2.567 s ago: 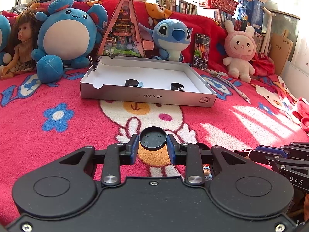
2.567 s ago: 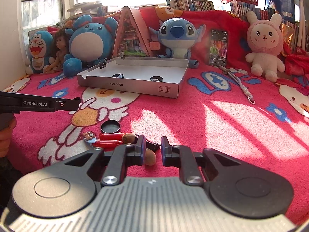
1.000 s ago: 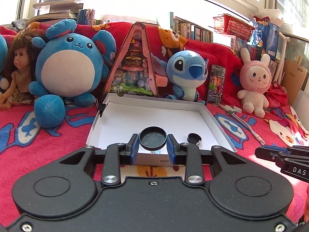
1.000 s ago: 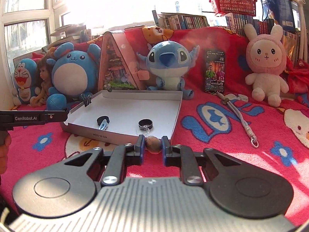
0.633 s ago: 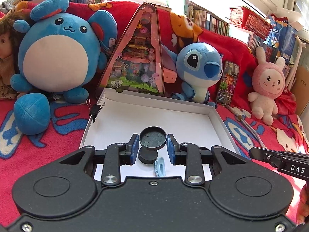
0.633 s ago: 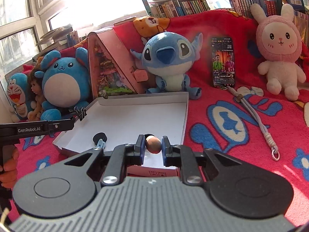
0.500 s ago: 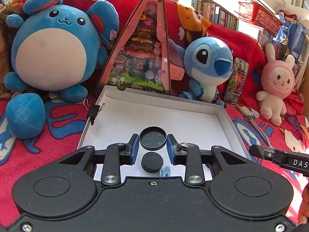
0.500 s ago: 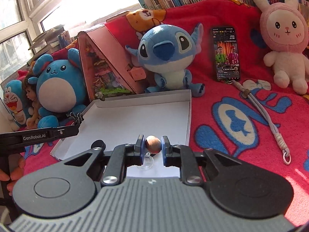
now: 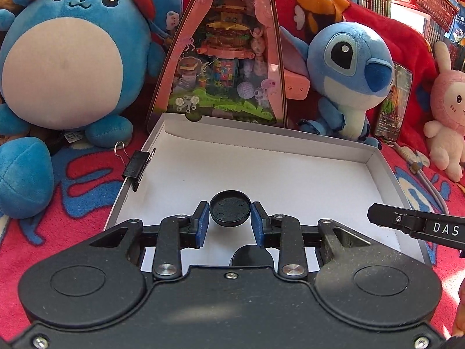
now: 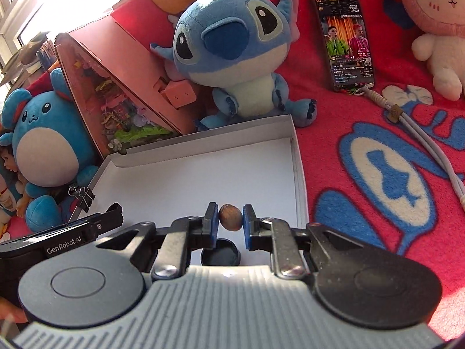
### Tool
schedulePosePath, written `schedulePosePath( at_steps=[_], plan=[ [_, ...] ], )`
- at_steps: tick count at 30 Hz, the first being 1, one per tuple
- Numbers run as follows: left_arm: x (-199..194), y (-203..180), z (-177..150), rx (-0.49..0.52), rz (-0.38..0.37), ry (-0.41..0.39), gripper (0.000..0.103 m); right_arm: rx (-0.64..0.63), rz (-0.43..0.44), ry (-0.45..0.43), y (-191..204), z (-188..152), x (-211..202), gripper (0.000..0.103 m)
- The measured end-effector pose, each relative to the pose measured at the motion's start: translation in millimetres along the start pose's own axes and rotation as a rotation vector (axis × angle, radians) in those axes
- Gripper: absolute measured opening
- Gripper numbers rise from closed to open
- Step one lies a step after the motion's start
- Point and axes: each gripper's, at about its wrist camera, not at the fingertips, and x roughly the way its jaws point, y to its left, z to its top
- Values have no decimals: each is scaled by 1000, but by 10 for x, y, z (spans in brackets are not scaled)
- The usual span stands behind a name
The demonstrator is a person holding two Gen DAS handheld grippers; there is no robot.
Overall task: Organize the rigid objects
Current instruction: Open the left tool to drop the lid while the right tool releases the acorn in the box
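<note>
Biggest thing first: red cartoon blanket [image 10: 363, 133] covers everything, w/ plushies lined up along the back – round blue one [image 9: 64, 58], blue alien one [image 10: 235, 46], pink bunny [image 9: 447, 116]. Between the two blue ones stands a pink triangular toy box [image 9: 229, 58], tilted back a bit. A phone [image 10: 345, 40] w/ its screen lit leans on the blanket right of the alien plush, grey lanyard [image 10: 418, 133] trailing from it.

In front of all that sits the white cardboard tray [image 9: 261, 142], shallow, open top, w/ a black binder clip [image 9: 138, 165] clamped on its left wall.

Left tongs [image 9: 230, 224] are over the tray's near half, blue pads pinching a black round cap [image 9: 230, 212] by its edges, hollow side facing the cam. Another black cap [image 9: 251, 257] lies on the tray floor just under/behind it, half hidden by the tongs' body.

Right tongs [image 10: 230, 226] are also above the tray, nearer its right wall, squeezed tight on a small brown nut [image 10: 230, 217], prob a walnut but can't say for sure. A black round lid [image 10: 220, 254] lies on the tray floor right below it
</note>
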Motion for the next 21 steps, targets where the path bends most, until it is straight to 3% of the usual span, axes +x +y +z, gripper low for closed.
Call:
schedulePosePath(
  at_steps=[18,21],
  plan=[
    [57,-108,-74,65,5,6,30,-80,-42,30,135,-82,195,22],
    [-41,-98,-66,66,-2,-17,30,-81,-20,24,132,-79,147,27]
  ],
)
